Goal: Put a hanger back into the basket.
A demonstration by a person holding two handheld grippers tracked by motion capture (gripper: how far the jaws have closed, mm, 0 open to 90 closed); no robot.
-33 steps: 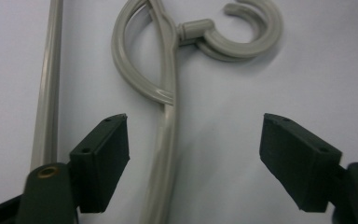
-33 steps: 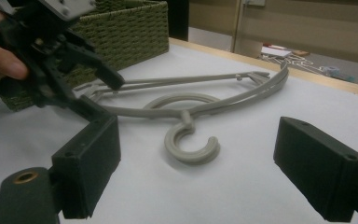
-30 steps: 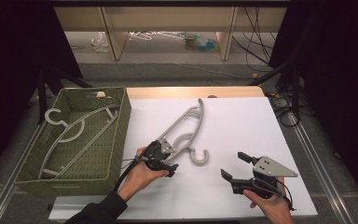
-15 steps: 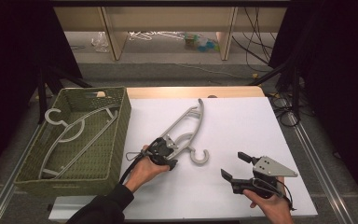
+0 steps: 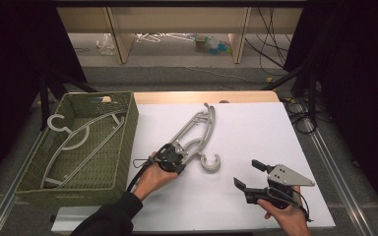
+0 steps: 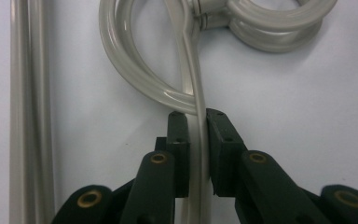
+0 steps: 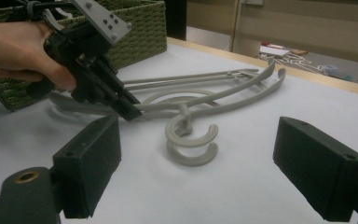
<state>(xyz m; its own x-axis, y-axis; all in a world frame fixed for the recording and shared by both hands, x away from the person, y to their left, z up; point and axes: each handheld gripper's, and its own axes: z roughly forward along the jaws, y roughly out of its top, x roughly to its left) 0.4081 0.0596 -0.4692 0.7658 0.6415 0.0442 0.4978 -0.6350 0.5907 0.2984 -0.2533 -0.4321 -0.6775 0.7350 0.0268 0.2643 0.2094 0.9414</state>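
Note:
Two grey plastic hangers (image 5: 197, 132) lie stacked on the white table top (image 5: 256, 132), their hooks (image 5: 210, 163) toward the front. My left gripper (image 5: 178, 158) is at their near end. Its jaws have just been closing and now pinch one thin hanger arm (image 6: 193, 70) between the pads. In the left gripper view the left gripper (image 6: 197, 122) is shut on that arm just below a loop. The right gripper view has the left gripper (image 7: 123, 106) biting the hanger (image 7: 200, 100) low over the table. My right gripper (image 5: 246, 176) rests open at the front right with nothing between its pads (image 7: 91, 158).
A green woven basket (image 5: 128, 129) stands at the table's left with another grey hanger (image 5: 78, 138) inside. The table's wooden far edge (image 5: 202, 96) lies behind the hangers. Shelves and cables are on the floor beyond.
The left gripper's jaws have closed onto the hanger arm, and the left hand has shifted a little. The right gripper has stayed where it was.

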